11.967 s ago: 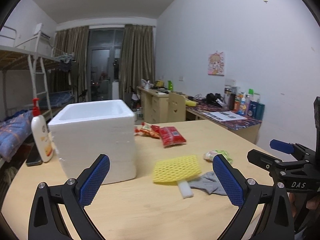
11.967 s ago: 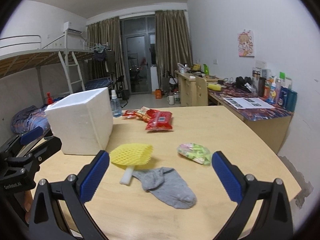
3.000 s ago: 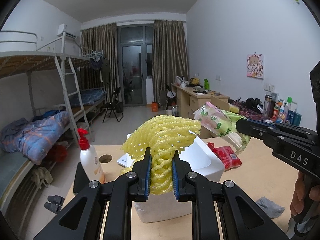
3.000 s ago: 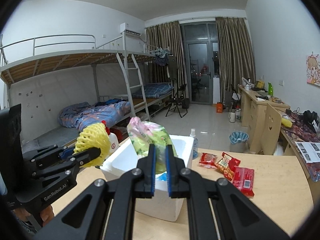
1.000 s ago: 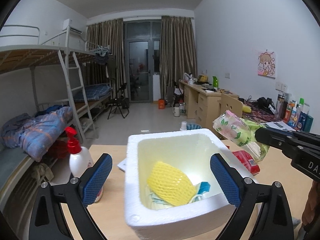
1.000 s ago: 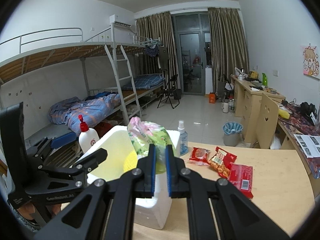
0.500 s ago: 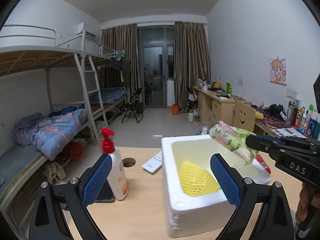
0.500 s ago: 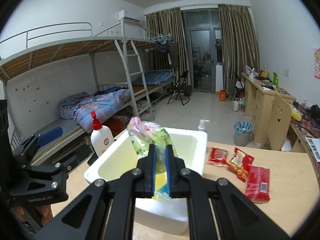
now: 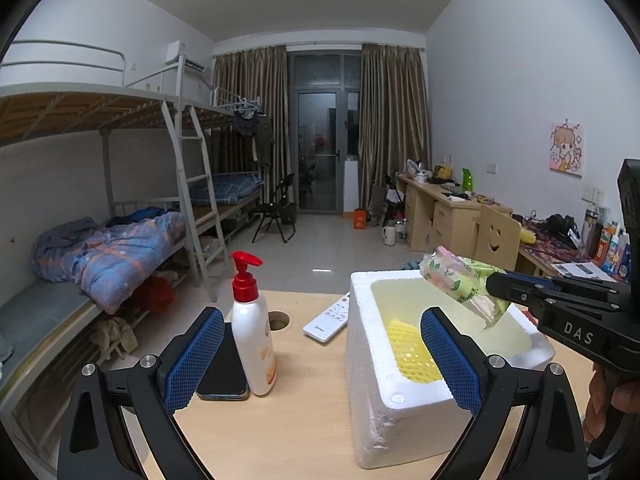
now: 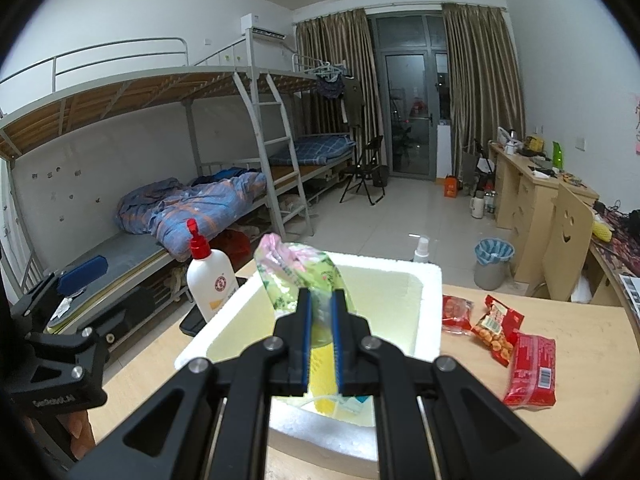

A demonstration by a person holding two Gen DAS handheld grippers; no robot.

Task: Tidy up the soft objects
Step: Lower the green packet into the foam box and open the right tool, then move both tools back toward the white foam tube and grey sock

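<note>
A white foam box [image 9: 362, 364] [image 10: 430, 304] stands on the wooden table. Inside it lies the yellow foam net [image 9: 408, 354] [image 10: 322, 368]. My right gripper [image 10: 320, 312] is shut on a green and pink flowery packet [image 10: 298, 274] [image 9: 460, 284] and holds it over the box's opening. My left gripper [image 9: 320, 356] is open and empty, to the left of the box; its right finger overlaps the box's near wall in the left wrist view. The left gripper [image 10: 60, 304] also shows at the left edge of the right wrist view.
A white pump bottle [image 9: 252, 328] with a red top and a dark phone [image 9: 222, 374] sit left of the box. A white remote [image 9: 326, 320] lies behind them. Red snack packets [image 10: 516, 344] lie right of the box. A hand [image 9: 612, 404] holds the right gripper.
My left gripper has shifted leftward away from the box, so the bottle and phone now lie between its fingers. The right gripper has carried the packet over the box's opening.
</note>
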